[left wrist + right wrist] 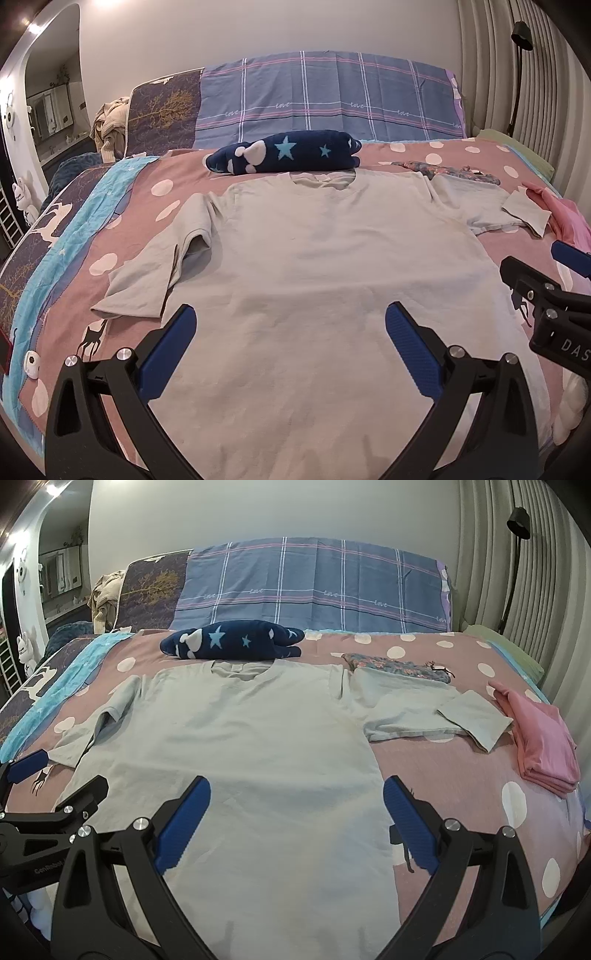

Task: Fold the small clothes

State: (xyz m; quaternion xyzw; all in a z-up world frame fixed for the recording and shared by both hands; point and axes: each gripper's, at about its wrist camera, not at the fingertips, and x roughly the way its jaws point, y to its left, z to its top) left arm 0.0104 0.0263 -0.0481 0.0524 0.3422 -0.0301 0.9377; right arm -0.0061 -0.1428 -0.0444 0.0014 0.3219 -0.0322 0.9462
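A pale grey T-shirt (325, 258) is seen spread flat, face down or up not determinable, on the bed (122, 229), collar toward the headboard and hem toward the cameras. Both sleeves are laid outward; the one on the right-hand side has its cuff turned back. The left gripper (290, 325) is held with fingers (173, 350) released and spread wide, nothing grasped, above the lower body of the shirt. The right gripper (297, 805) is likewise released and empty, poised over the shirt's right side seam near the hem, one finger over cloth and the other over the bedspread. No contact with the fabric can be confirmed in either view. The step in hand is judged to be the first lengthwise fold. For a clean result, a side edge should be pinched at hem and at shoulder together, lifted only slightly, and carried inward with the seam kept straight, the sleeve being tucked in first. A folded pink garment (543, 738) lies just beyond the right sleeve and should not be disturbed; a navy star-patterned cushion (284, 153) is touching the collar.
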